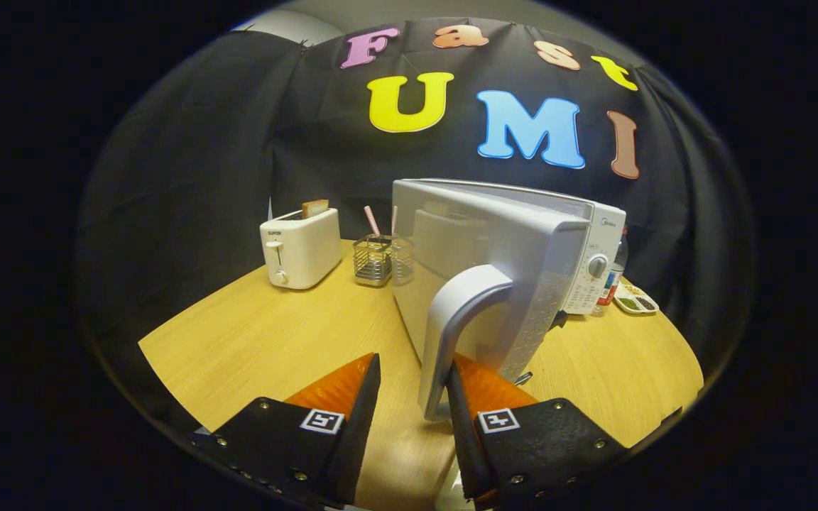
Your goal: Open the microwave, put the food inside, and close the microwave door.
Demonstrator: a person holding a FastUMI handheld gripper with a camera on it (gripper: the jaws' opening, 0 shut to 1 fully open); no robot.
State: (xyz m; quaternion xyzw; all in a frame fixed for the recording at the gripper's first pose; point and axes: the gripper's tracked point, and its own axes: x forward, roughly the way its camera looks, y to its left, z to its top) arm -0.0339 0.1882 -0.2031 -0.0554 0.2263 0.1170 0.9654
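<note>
The microwave (586, 248) is seen on the wooden table (253, 341), with its door (480, 248) swung well out toward the camera. The door's handle (462, 319) is found at the door's free edge, its long axis upright, its lower end reaching down between the fingers of the gripper (412, 394). The fingers are parted around that handle; the right one lies against or just beside it, while a gap is left at the left one, so no firm hold is shown. Left of the microwave, a toaster (300, 248) and a wire caddy (373, 260) are placed. The food cannot be identified.
</note>
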